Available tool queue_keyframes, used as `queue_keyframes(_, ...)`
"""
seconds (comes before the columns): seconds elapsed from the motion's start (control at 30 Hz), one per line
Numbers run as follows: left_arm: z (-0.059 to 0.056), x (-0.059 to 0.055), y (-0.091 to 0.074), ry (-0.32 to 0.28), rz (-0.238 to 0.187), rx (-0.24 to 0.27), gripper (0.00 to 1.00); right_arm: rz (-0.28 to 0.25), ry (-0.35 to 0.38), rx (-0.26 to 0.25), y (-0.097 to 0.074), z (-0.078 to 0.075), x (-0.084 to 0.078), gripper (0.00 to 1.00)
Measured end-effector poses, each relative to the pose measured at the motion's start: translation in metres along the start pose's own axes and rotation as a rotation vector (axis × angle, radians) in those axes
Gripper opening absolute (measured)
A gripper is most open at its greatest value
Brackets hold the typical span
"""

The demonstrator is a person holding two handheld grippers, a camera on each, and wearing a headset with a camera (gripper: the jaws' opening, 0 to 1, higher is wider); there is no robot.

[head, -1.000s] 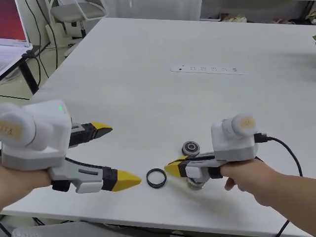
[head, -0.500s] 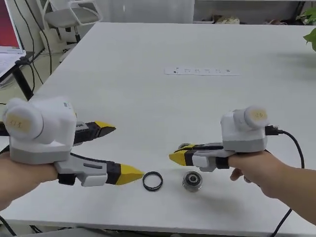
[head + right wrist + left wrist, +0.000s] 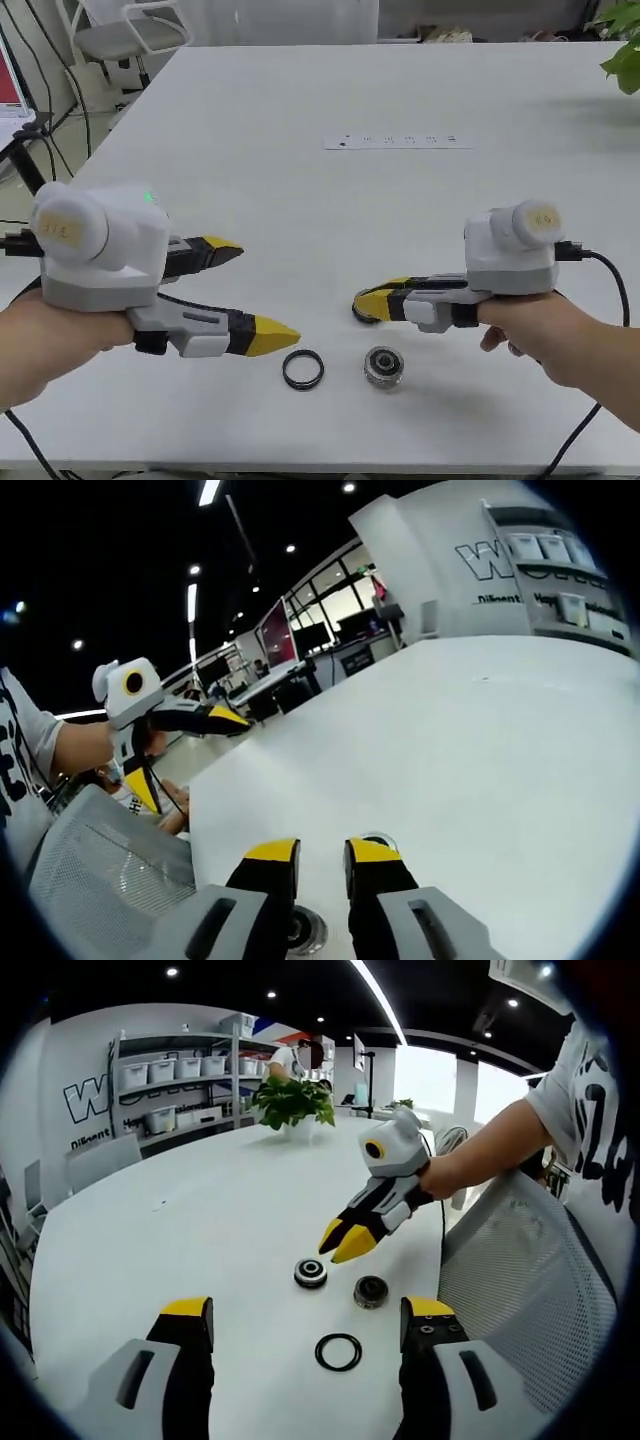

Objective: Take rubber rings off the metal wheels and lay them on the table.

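A loose black rubber ring [image 3: 302, 369] [image 3: 339, 1351] lies flat near the table's front edge. Just right of it stands a bare metal wheel [image 3: 383, 365] [image 3: 371, 1291]. A second wheel [image 3: 311, 1273], still wearing its dark ring, sits a little farther back; in the head view the right gripper's yellow tips mostly hide it. My left gripper [image 3: 255, 292] [image 3: 310, 1315] hovers left of the ring, jaws wide open and empty. My right gripper [image 3: 366, 303] [image 3: 322, 855] [image 3: 345, 1240] hangs above the wheels, jaws almost together with nothing between them.
A white power strip [image 3: 398, 141] lies mid-table, far beyond the work. The right gripper's black cable [image 3: 603, 300] trails off the table's right side. A chair [image 3: 125, 30] stands at the far left corner, a plant [image 3: 620, 45] at the far right. The white tabletop [image 3: 300, 200] is broad and bare.
The right gripper has lifted off the bare wheel at the front edge and now hovers higher, over the ringed wheel. The left gripper has held its place. The head camera has shifted.
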State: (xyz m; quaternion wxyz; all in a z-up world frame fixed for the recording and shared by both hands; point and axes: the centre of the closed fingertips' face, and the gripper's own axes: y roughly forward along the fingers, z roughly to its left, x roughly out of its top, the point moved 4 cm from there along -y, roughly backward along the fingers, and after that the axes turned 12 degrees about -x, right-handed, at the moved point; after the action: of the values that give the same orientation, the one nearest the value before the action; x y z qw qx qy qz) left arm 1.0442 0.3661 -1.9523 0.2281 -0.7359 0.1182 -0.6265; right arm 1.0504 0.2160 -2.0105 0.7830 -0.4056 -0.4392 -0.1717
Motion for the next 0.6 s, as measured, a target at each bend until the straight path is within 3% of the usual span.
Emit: queue_keyframes(0.6, 0.014, 0.0, 0.036, -0.017, 0.035, -0.055, 0.7, 0.008, -0.063, -0.081, -0.008, -0.034, -0.006, 0.21)
